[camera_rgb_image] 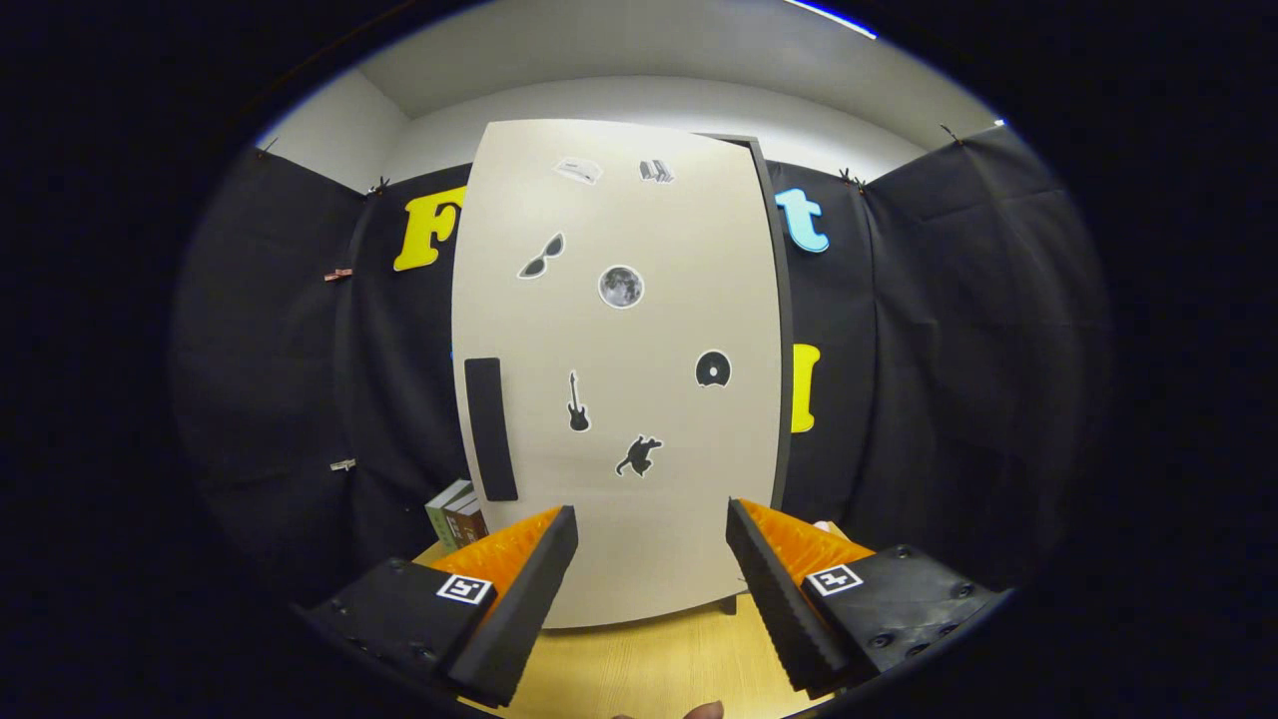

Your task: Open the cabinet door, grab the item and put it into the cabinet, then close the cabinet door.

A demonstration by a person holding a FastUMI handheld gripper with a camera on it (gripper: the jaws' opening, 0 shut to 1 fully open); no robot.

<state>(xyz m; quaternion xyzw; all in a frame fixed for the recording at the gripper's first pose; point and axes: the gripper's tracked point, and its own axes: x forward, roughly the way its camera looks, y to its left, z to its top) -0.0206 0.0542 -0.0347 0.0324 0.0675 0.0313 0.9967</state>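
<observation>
While fingers gape, hand-held gripper, cabinet door ahead, seemingly closed

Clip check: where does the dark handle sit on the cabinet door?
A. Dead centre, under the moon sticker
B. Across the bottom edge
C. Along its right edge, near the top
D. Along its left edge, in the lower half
D: the handle is a dark upright strip by the left edge of the closed door, lower half, beyond the open gripper, whose fingers hold nothing.

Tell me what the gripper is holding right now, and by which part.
Nothing: the gripper is open and empty, facing the closed cabinet door.
</observation>
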